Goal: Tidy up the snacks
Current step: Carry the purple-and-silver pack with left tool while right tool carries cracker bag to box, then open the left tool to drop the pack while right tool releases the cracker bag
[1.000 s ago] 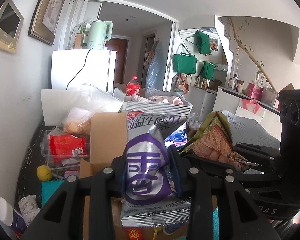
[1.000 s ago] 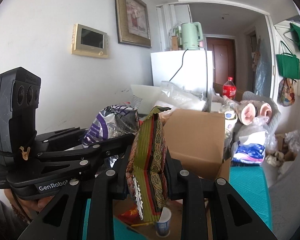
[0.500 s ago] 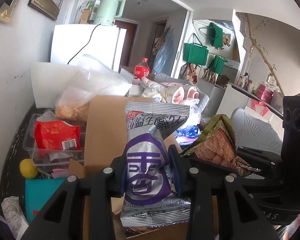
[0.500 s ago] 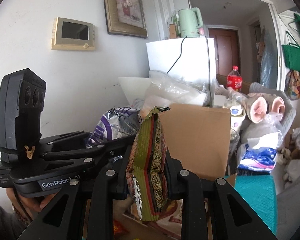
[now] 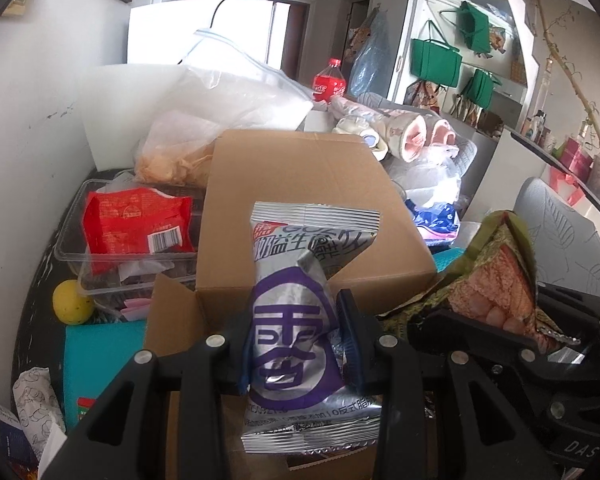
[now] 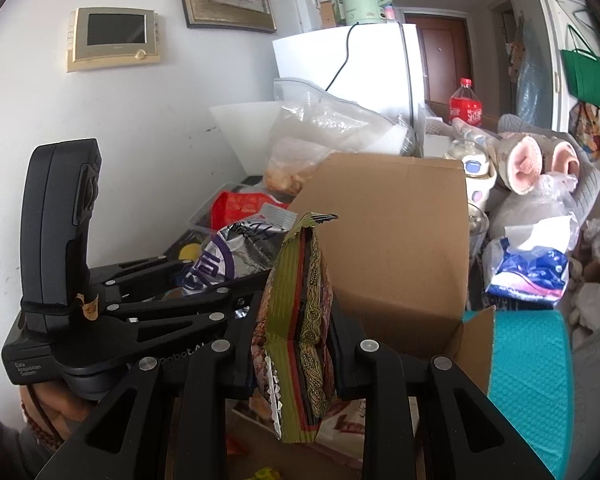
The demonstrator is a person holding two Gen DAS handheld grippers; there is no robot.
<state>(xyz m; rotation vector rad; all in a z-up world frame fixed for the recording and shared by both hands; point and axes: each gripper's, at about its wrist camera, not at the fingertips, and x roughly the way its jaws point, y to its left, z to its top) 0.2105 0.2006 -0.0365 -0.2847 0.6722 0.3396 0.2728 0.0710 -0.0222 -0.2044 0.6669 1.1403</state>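
Left claw (image 5: 296, 344): jaws closed onto the middle of a silver bag (image 5: 300, 320) with a purple emblem, which stands upright between them and is creased where the pads pinch it. Right claw (image 6: 294, 344): jaws closed onto a green packet (image 6: 300, 320), held edge-on and upright, its torn top corner flaring above the fingers. Both snacks hang above the open box (image 5: 300, 208), whose raised rear flap stands just behind them; other wrappers show on the box floor below the right claw. Beside the box, toward the wall, a clear tray (image 5: 100, 256) holds a red packet (image 5: 136, 228), with a lemon (image 5: 72, 304) near its front corner.

Risks, as judged from this arrangement:
- Slip. Both wrappers are glossy film gripped across air-filled middles; a tilt or jolt could let either slide down through the pads and fall outside the box.
- Crushing. The silver bag is already pinched narrow at the grip; a tighter squeeze could break the contents or burst a seam.
- Collision. The claws sit side by side, the green packet touching or nearly touching the left claw's frame, so lowering both together may tangle the bags or knock one loose.
- Snagging. Either bag's lower edge could catch a box flap on descent and twist in the grip.
- Spillage. Whether the green packet's torn top is open cannot be told; if it is, tipping it would shed contents.
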